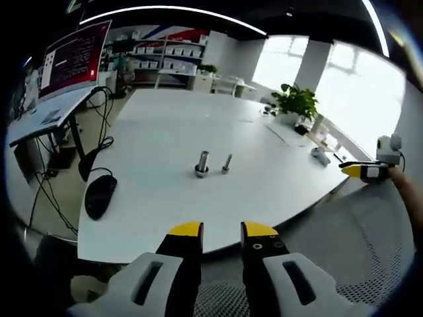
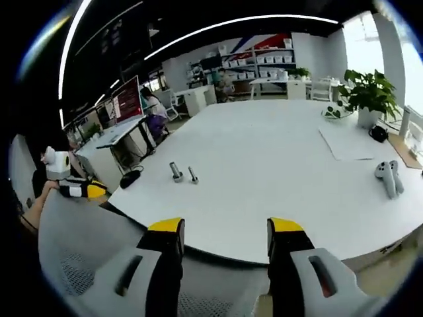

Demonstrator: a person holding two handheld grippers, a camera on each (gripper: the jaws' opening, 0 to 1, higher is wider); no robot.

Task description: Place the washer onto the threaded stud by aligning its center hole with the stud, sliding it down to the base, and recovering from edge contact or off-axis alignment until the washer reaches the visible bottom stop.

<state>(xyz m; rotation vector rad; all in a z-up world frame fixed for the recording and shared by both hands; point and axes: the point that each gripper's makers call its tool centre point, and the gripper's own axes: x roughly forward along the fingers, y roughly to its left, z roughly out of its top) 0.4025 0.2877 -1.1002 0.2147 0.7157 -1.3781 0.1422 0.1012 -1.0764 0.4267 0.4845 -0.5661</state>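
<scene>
Two small metal studs stand upright on the white table [image 1: 165, 132]. The thicker stud [image 1: 201, 162] has a wider metal collar at its foot; the thinner stud [image 1: 227, 163] stands just right of it. In the right gripper view the same thicker stud [image 2: 176, 171] and thinner stud [image 2: 193, 174] are small and far off. I cannot make out a separate washer. My left gripper [image 1: 222, 231] is open and empty, short of the table's near edge. My right gripper [image 2: 226, 228] is open wide and empty, also off the table. Each gripper appears at the side of the other's view, the right gripper [image 1: 363, 171] and the left gripper [image 2: 79, 190].
A black mouse [image 1: 99, 195] with a cable lies near the table's left edge. A white controller [image 2: 388, 175], a paper sheet [image 2: 347, 142] and a potted plant [image 2: 370, 92] occupy the far right side. A mesh chair back [image 2: 86, 231] sits below the grippers. Desks and shelves stand behind.
</scene>
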